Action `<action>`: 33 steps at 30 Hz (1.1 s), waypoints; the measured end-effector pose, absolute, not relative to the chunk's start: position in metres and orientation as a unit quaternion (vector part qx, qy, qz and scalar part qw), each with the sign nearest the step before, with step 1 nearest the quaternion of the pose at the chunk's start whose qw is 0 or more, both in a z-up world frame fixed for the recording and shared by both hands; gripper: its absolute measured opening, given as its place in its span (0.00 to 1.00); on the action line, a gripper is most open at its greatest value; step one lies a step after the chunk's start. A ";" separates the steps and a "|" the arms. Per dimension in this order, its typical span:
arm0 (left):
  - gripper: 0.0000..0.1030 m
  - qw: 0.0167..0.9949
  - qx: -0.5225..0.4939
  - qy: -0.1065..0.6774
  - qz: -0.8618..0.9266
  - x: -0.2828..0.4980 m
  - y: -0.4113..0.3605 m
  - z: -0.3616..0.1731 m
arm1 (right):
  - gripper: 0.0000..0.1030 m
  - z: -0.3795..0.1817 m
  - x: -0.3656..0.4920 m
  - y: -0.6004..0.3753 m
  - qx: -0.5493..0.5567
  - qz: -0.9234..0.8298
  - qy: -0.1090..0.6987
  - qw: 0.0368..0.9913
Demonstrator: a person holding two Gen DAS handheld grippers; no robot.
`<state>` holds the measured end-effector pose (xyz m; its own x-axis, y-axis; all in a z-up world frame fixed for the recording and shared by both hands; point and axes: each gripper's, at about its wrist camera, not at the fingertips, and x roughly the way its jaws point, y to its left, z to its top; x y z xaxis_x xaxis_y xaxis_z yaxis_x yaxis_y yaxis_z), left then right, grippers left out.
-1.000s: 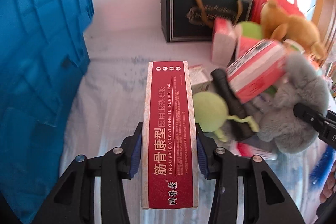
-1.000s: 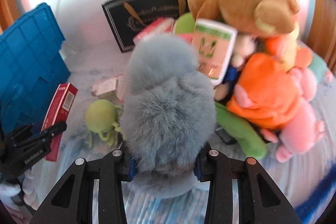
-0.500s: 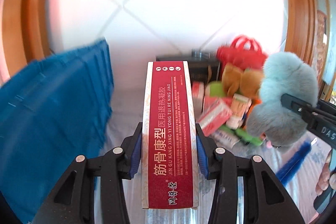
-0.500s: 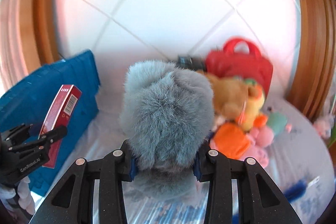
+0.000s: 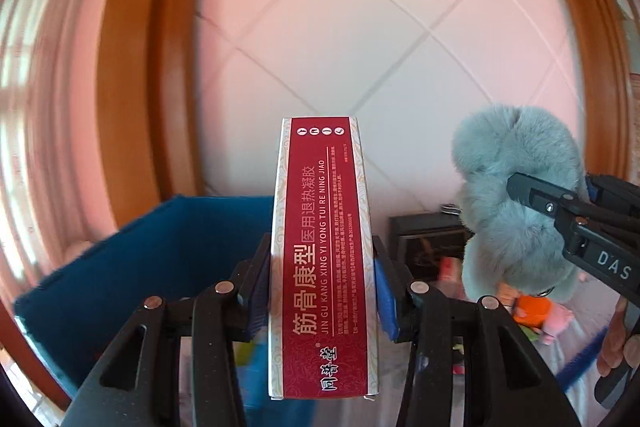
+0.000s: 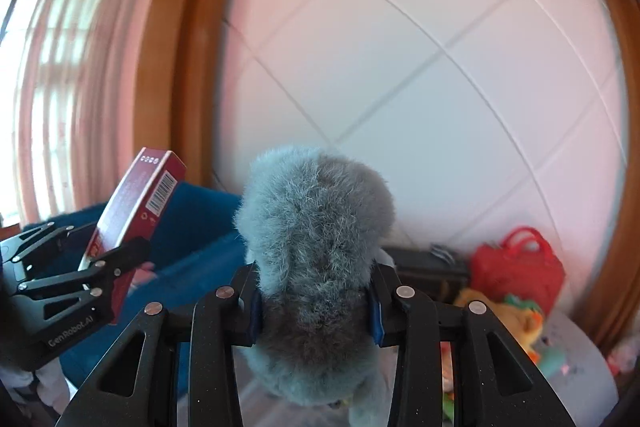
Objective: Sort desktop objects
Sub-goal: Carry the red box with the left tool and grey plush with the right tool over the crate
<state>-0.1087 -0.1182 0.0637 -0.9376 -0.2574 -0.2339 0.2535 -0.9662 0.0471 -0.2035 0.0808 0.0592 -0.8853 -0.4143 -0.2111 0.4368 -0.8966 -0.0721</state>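
Note:
My left gripper [image 5: 322, 291] is shut on a long red medicine box [image 5: 322, 259], held high and pointing at the wall; the box also shows in the right wrist view [image 6: 134, 211], above the blue bin [image 6: 192, 227]. My right gripper [image 6: 316, 303] is shut on a grey fluffy plush toy [image 6: 316, 251], lifted well above the table. In the left wrist view the plush [image 5: 516, 195] hangs to the right, pinched by the right gripper's fingers [image 5: 560, 203].
A blue plastic bin [image 5: 160, 259] stands at the lower left. A black framed box [image 5: 428, 243], a red bag [image 6: 516, 267] and a pile of plush toys [image 6: 508, 311] lie at the right on the white table. A tiled wall with a wooden frame is behind.
Both grippers have risen and tilted upward with their loads. The table and toy pile have dropped low in view, and the blue bin now sits below the red box.

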 end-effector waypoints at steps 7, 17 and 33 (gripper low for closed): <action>0.43 0.211 0.145 0.003 -0.967 -0.105 -0.223 0.068 | 0.36 0.083 -0.220 -0.042 0.077 -0.947 0.086 0.299; 0.42 0.241 0.199 0.041 -0.949 -0.126 -0.325 0.055 | 0.36 0.076 -0.242 -0.170 0.101 -0.927 0.133 0.336; 0.43 0.206 0.265 0.088 -0.938 -0.148 -0.364 0.036 | 0.36 0.057 -0.290 -0.217 0.148 -0.923 0.160 0.317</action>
<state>-0.1480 -0.3644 0.0359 -0.7750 -0.3404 -0.5324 0.4333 -0.8995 -0.0555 -0.2901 -0.2171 0.0570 -0.7554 -0.5379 -0.3743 0.6327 -0.7474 -0.2026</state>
